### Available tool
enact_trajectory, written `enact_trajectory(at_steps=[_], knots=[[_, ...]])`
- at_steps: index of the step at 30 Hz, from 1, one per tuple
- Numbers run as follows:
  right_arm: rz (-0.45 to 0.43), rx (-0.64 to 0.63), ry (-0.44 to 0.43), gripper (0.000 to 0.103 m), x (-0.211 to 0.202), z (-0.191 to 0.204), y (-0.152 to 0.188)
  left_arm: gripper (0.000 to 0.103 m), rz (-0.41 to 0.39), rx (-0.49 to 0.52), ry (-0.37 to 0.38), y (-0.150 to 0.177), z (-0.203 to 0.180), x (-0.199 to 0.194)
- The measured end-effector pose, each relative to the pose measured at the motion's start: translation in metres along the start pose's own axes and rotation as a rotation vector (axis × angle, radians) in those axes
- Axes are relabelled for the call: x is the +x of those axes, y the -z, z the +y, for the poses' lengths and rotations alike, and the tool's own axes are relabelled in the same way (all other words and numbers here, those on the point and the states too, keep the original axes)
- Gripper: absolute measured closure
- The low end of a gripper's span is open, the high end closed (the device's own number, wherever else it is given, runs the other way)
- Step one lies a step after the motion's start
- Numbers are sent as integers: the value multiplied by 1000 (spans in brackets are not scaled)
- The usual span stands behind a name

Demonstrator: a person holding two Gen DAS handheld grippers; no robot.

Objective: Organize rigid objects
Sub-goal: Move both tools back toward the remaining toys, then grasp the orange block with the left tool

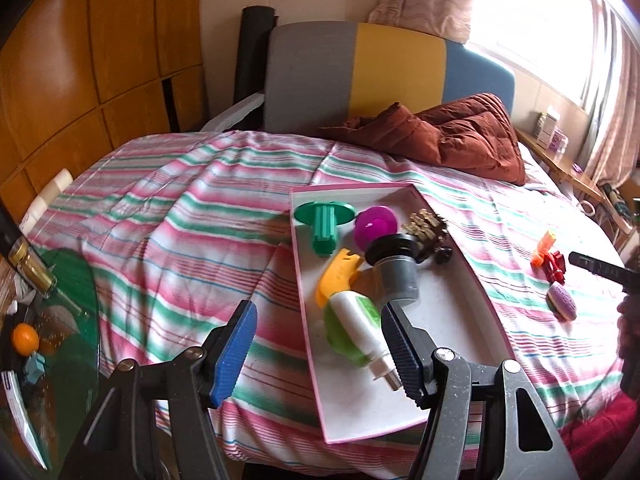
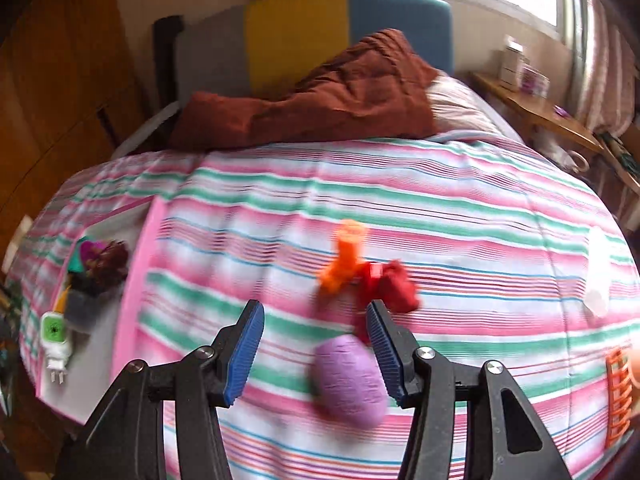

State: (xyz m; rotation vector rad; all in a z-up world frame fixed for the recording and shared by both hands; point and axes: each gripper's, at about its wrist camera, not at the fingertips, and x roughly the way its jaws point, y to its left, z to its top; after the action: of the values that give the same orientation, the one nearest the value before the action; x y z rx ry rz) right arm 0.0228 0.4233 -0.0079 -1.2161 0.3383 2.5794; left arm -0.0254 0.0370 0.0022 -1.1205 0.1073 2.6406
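Note:
A white tray with a pink rim (image 1: pixel 452 364) lies on the striped bed. In it are a green spool (image 1: pixel 325 222), a magenta ball (image 1: pixel 376 224), a brown toy (image 1: pixel 426 228), a black-and-grey cylinder (image 1: pixel 394 268), a yellow piece (image 1: pixel 336 276) and a green-and-white plug device (image 1: pixel 352 328). My left gripper (image 1: pixel 316 344) hovers open over the tray's near left edge, pads clear of the plug device. To the right, loose on the bedspread, lie a purple oval (image 2: pixel 348 380), an orange toy (image 2: pixel 344 260) and a red toy (image 2: pixel 390 284). My right gripper (image 2: pixel 316 344) is open above the purple oval, which sits close to the right pad.
A brown quilt (image 1: pixel 452 136) is bunched by the grey, yellow and blue headboard (image 1: pixel 396 68). A glass side table (image 1: pixel 68 320) with an orange stands at the left. An orange basket (image 2: pixel 618 396) and a white object (image 2: pixel 596 272) lie at the bed's right. A black bar (image 1: pixel 592 266) pokes in near the red toy.

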Motion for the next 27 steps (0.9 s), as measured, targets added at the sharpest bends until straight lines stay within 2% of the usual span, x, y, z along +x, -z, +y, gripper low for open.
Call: enact_trajectory(at_steps=[5,8,13,16,20,27], knots=[[-16,233,61,49,-2,-52,-1,38,-4,46,33,-6,-21,1],[-28,337,71,49,-8,-74,0,38,-1,64,63,-11,-37,4],[-1,485,108,49,-8,-102,8,38,-3,122,127,-19,-70,7],[15,548,132,49,-9,-115,14,38,1,162,170,-24,-94,9],[63,635,92,49,-1,-130,21,38,40,210,226,-31,-128,21],[85,638,63,49,1,-128,22,38,121,285,317,-32,-189,49]])
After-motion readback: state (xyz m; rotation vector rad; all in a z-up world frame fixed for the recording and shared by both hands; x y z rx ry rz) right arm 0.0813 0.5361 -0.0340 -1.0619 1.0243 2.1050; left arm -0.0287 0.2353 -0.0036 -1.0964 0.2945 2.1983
